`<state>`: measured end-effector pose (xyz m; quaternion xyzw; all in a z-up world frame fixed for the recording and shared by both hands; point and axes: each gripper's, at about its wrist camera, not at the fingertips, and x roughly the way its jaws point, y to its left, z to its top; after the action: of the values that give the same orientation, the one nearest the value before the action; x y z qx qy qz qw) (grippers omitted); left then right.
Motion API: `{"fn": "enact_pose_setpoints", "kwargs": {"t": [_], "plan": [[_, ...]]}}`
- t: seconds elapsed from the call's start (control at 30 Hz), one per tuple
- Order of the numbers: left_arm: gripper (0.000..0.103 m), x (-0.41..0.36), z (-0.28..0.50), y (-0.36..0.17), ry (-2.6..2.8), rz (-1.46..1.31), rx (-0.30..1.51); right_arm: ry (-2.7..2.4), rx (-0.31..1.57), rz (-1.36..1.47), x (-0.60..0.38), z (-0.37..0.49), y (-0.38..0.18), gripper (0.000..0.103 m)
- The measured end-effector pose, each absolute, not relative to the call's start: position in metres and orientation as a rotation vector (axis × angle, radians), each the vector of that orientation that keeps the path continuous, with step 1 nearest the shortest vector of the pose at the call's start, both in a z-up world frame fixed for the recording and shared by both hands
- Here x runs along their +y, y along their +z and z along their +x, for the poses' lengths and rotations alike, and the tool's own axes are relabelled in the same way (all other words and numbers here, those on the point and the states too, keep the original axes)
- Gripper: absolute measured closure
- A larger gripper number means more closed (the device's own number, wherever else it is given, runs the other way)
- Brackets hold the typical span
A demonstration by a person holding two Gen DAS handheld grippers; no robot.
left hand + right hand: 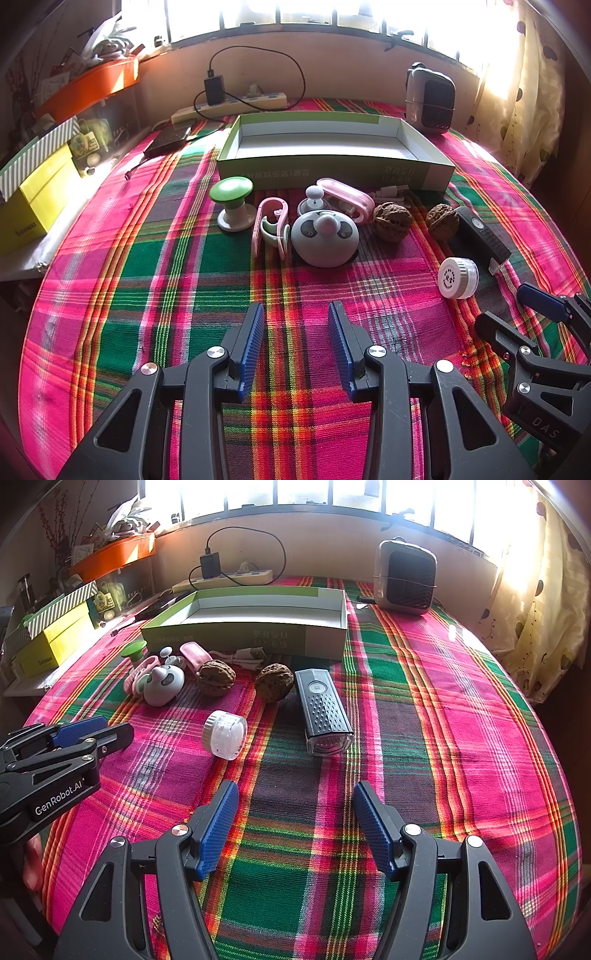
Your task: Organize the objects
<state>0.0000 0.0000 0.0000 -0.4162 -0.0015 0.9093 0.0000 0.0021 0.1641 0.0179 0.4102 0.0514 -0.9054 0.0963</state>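
Both your claws tip down toward the plaid tabletop [147, 258], hovering above the cloth and touching nothing. Your left claw [295, 332] stands with its blue pads apart, bare cloth between them, empty. Straight ahead of it sits the panda-faced dome [325, 236], with the pink clip [271, 225] just to its left and the green-capped spool [233, 203] further left again. Behind the dome, the pink case [347, 197] lies touching a small white knobbed piece [313, 201]. Ahead and to the right of that claw, two walnuts [392, 220] sit apart from each other, the far one beside the black bike light [480, 236]. The white jar [458, 277] lies on its side, nearer, off to the right.

Your right claw [295, 812] is spread wide, nothing between the fingers. The bike light lies dead ahead of it, lens toward you. The jar is ahead and left of it, well clear of the pads. Your left claw shows at the left edge of that view, level with the jar.

Beyond the whole row, the green open box [332, 170] stands empty, its near wall just behind the objects. A small heater [404, 578] stands behind the box, to the right, and a power strip [229, 107] behind it on the left.
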Motion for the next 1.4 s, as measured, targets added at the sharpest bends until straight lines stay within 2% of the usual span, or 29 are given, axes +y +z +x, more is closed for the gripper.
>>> {"fn": "enact_pose_setpoints", "kwargs": {"t": [1.4], "plan": [[0.069,-0.001,0.000,0.000,2.828,-1.297,0.011,-2.594,0.154,1.232,0.145,-0.006,0.021,0.038]]}}
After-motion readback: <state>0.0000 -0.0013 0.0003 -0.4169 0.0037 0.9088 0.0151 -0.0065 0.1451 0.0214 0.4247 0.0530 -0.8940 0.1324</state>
